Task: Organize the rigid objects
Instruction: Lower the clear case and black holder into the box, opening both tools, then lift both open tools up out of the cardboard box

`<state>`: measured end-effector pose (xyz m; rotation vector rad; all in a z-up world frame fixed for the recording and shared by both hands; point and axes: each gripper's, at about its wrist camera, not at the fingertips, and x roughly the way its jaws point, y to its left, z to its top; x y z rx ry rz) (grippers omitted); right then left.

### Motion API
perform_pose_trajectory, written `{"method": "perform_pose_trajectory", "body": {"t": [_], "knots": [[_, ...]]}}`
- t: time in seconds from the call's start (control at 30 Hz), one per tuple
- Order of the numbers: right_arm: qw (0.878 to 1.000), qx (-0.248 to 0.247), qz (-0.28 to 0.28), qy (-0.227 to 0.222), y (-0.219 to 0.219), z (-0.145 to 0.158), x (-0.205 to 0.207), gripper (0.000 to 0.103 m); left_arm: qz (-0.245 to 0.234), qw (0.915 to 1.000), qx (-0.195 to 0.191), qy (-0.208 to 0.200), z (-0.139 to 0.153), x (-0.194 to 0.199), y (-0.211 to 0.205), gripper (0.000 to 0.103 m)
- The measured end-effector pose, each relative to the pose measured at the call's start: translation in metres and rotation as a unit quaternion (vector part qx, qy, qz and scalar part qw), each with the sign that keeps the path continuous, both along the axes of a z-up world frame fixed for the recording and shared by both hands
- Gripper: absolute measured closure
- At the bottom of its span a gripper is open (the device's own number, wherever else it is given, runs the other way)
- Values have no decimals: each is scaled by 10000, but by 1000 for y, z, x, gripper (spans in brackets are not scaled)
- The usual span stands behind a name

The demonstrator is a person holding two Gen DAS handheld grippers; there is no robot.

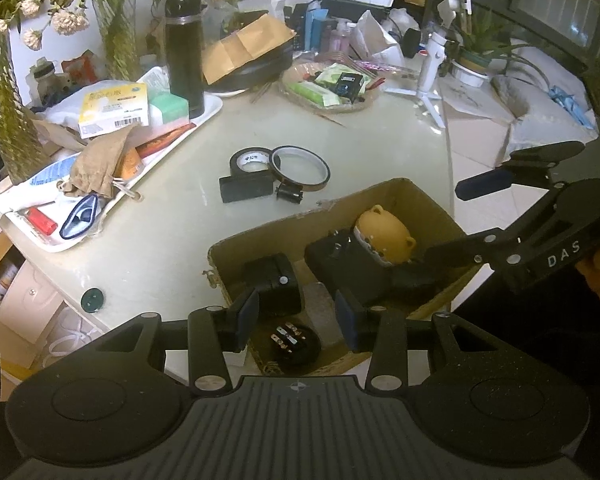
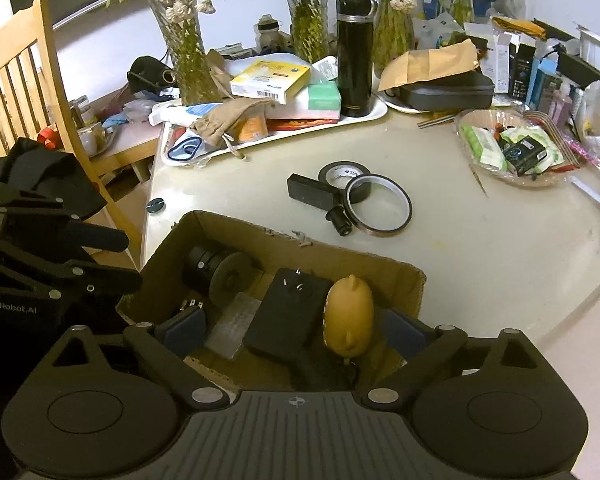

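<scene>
1. Cardboard forms the box (image 2: 220, 226) that fills the lower centre of both views; it already holds a yellow bear figure (image 2: 349, 317), a flat black block (image 2: 288, 316), a round black cylinder (image 2: 216, 272), a grey slab (image 2: 236, 320) and a small round plug part (image 1: 294, 344).
2. In the left wrist view the left gripper (image 1: 296, 314) hangs over the near edge of the box, jaws parted and holding nothing, with a black cube (image 1: 276, 284) just beyond its fingers.
3. The right gripper (image 2: 296, 330) sits low over the box in the right wrist view, spread wide on either side of the bear and the flat block; no pad visibly presses either one, so it looks released.
4. Loose items wait on the pale table (image 2: 480, 252) at centre frame: a black tape roll (image 2: 342, 174), a thin amber tape ring (image 2: 380, 204), a black rectangular bar (image 2: 312, 192) and a small black cap-like piece (image 2: 340, 220), all touching or just beside one another.
5. By my judgement, the step in hand falls between a drop into the box and the next pick.
6. The next move likely calls for lifting one gripper clear of the box wall, reaching up-frame to the tape cluster, and closing on a single piece without dragging its neighbours.
</scene>
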<state>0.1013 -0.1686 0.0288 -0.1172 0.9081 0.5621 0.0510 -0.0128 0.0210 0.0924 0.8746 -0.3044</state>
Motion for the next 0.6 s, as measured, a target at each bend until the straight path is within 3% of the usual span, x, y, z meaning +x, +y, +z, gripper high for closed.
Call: {"method": "perform_pose_trajectory", "body": {"t": [0.5,0.6], "knots": [[9990,183,-388,-128,-17,3,1,0,246,9996,-8,-158,4,1,5,61],[9987,178,-455,-141,-18,2,3,0,279,9993,-12,-260,6,0,6,45]]}}
